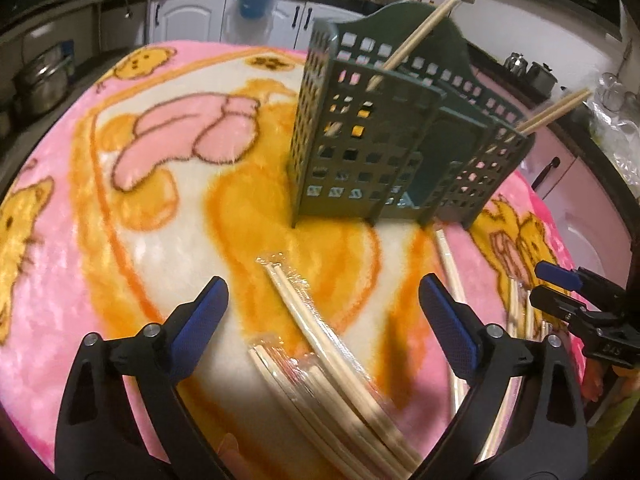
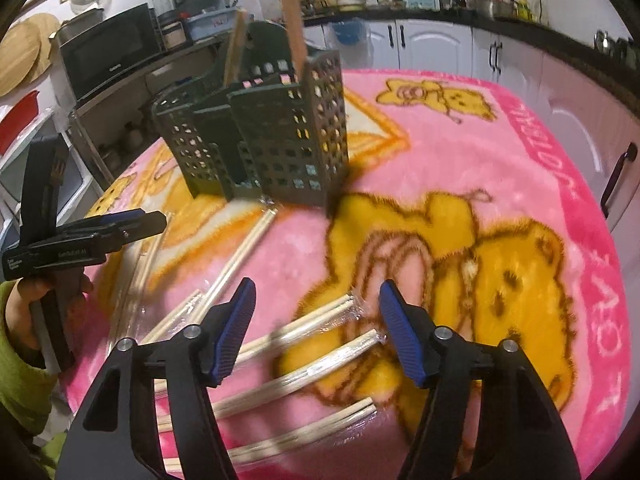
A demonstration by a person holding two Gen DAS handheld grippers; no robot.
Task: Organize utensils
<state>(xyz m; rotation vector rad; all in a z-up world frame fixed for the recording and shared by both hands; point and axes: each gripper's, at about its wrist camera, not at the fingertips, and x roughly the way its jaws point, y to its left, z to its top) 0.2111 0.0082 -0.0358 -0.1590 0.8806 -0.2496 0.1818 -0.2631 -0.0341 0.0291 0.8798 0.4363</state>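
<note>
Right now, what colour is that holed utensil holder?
Dark green holder, clearest in the left wrist view.

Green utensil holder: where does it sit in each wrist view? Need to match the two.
Left wrist: green utensil holder stands upper centre-right on the pink blanket, beyond the open left gripper.
Right wrist: same holder upper centre-left, beyond the open right gripper.
Shared landmark: chopsticks standing in the holder.

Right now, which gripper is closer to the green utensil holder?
Roughly level, hard to call. The left gripper and right gripper both hover over wrapped chopsticks, short of the green holder.
</note>
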